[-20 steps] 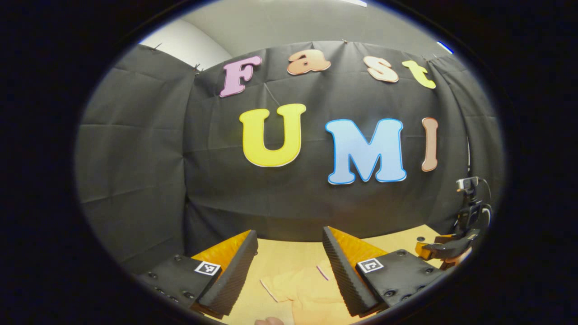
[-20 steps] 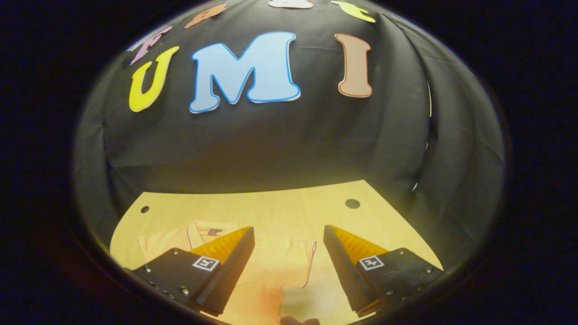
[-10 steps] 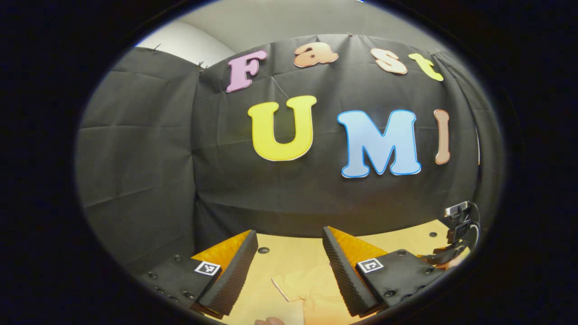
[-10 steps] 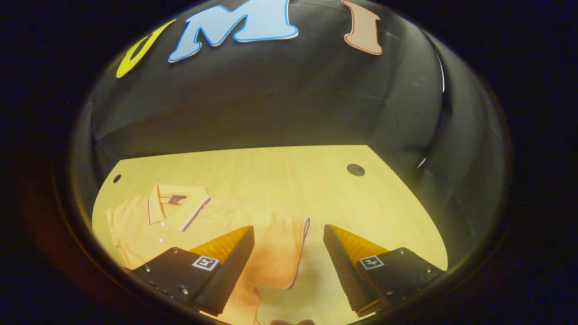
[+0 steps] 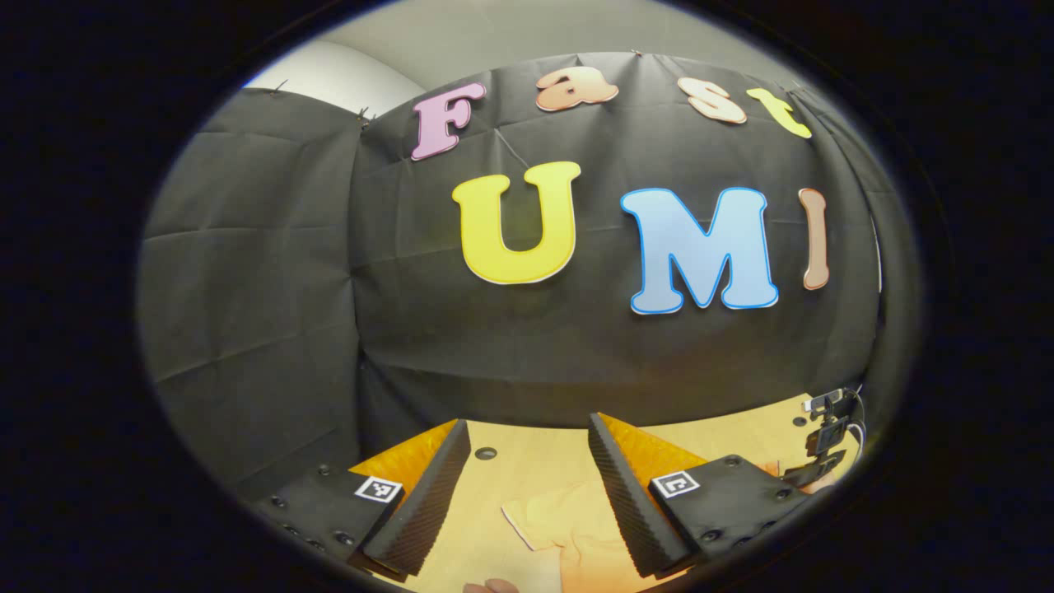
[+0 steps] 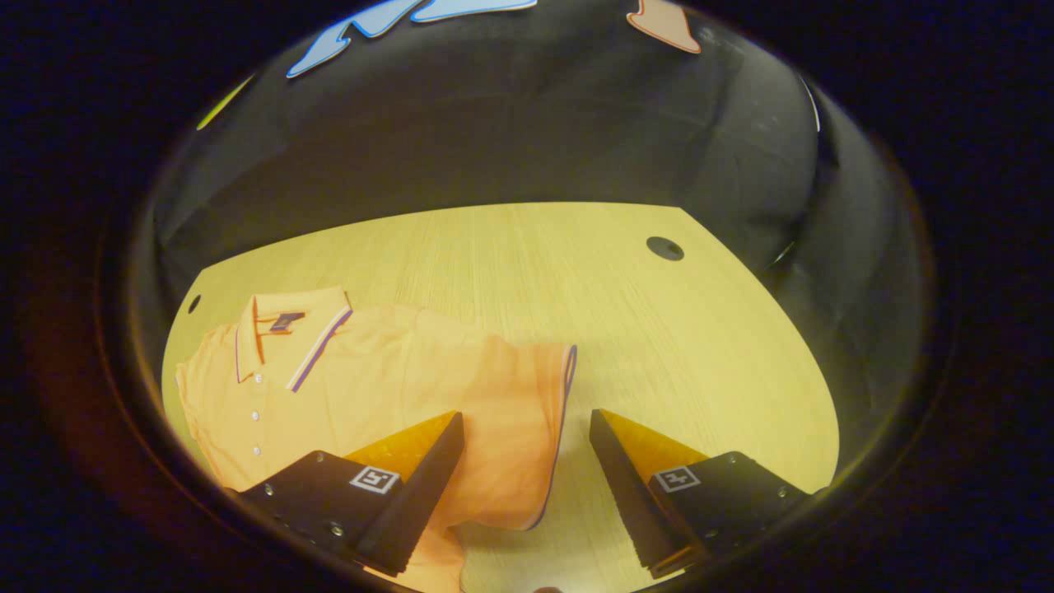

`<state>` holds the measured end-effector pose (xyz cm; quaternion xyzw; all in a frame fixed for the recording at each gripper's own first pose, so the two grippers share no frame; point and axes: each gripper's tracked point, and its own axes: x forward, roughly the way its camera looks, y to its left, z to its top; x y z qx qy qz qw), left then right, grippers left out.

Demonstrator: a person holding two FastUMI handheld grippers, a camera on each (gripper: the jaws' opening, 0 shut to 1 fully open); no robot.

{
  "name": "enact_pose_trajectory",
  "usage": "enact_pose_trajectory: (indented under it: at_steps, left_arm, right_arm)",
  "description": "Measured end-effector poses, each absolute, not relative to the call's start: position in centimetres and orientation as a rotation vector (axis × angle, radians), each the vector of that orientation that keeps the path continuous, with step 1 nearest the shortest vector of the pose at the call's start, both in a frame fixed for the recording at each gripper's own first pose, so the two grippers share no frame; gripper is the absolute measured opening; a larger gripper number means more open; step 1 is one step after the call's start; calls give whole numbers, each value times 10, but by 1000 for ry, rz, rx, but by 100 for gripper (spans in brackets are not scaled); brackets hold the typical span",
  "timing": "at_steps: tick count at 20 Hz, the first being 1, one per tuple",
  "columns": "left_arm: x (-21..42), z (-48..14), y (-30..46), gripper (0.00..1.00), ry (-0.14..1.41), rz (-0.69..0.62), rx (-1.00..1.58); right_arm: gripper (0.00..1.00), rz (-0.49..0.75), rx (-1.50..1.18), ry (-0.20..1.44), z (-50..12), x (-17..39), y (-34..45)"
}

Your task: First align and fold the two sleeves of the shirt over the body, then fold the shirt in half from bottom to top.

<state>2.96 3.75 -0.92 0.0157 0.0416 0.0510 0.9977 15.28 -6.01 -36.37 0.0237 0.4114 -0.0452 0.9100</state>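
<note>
— Right gripper [image 6: 527, 461]: tilted further down than half a second ago, far more desk [image 6: 576, 272] in view now. Fingers [image 6: 412, 494] spread wide, nothing held.
— And the shirt [image 6: 370, 387]?
— Lying flat on the desk, collar [image 6: 288, 329] toward the far left, buttons down the placket. Near sleeve [image 6: 527, 436] spread out, its striped hem between the two fingers, lower than the tips. Earlier only partly seen; now collar, chest and sleeve all visible. Cannot tell whether the fingers touch the cloth.
— Left gripper [image 5: 527, 473]?
— Also wide open, empty. Pointed mostly at the booth wall, slightly lower than before: hole in the desk [image 5: 486, 453] now clear between the fingertips. A sleeve of the shirt [image 5: 560, 527] on the desk beneath the gap, shifted a little rightward in the view since the earlier frame.
— Anything else?
— Other gripper [image 5: 815, 469] at the far right edge of the left gripper view, lower than before.
</note>
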Motion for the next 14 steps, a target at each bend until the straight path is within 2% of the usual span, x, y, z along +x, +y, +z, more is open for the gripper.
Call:
enact_pose_trajectory:
  at_steps: [3, 5, 6, 7, 9, 10, 11, 12, 14]
  left_arm:
    - [33, -11, 40, 95, 91, 107, 33]
    - [34, -14, 42, 97, 94, 111, 34]
    - [34, -14, 42, 97, 95, 113, 34]
    - [33, -13, 43, 97, 96, 114, 33]
    - [34, -15, 42, 97, 99, 114, 28]
    - [34, -16, 42, 98, 101, 114, 26]
    - [35, -17, 43, 98, 102, 115, 23]
    - [35, -17, 44, 98, 104, 113, 19]
    - [36, -19, 46, 98, 109, 115, 14]
  right_arm:
    - [96, -93, 59, 878, -372, 150, -58]
    - [89, -87, 85, 881, -373, 150, -54]
    - [82, -84, 100, 885, -376, 150, -53]
    - [82, -84, 97, 882, -374, 150, -52]
    - [70, -71, 97, 878, -370, 150, -53]
    - [57, -60, 98, 882, -373, 151, -54]
    - [57, -55, 105, 883, -372, 153, -54]
    - [27, -59, 118, 887, -375, 152, -52]
    - [29, -55, 122, 896, -373, 152, -51]
